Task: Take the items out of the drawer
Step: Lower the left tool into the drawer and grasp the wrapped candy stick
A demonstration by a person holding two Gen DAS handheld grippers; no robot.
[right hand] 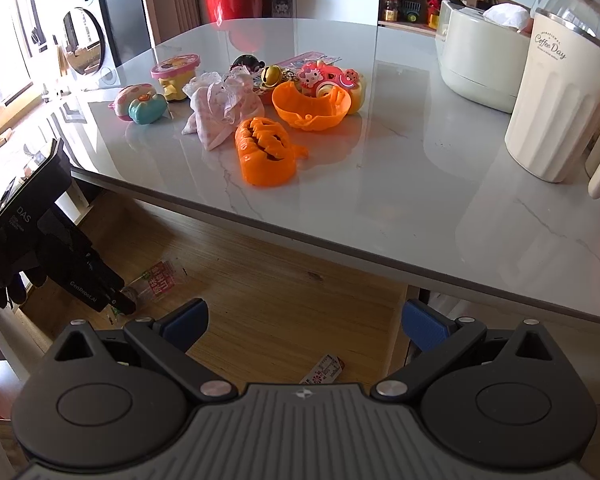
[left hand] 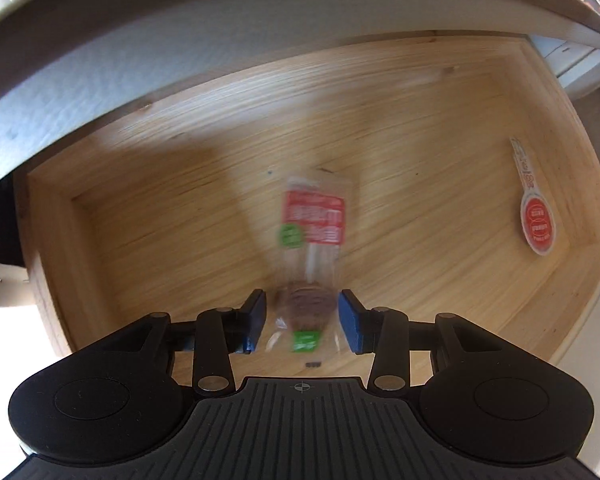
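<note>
Because the clear snack packet is thin crinkly film with something small and round, brownish, at its near end, it will likely be light, limp and a little slippery, so the firmer lump at that end looks the better place to take hold than the loose film above it. It lies on the floor of the open wooden drawer, low in the middle of the left wrist frame, blurred, with a red and green label across its upper half. Around its near end the left gripper stands spread, a blue pad on either side, neither clearly touching. A second item, a flat paddle-shaped packet with a round red label, rests near the drawer's wall at right of frame. From the right wrist view, the right gripper hangs wide apart and empty over the drawer, under the edge of the glossy marble-look countertop, where plastic toys, an orange pumpkin shell among them, already sit.
</note>
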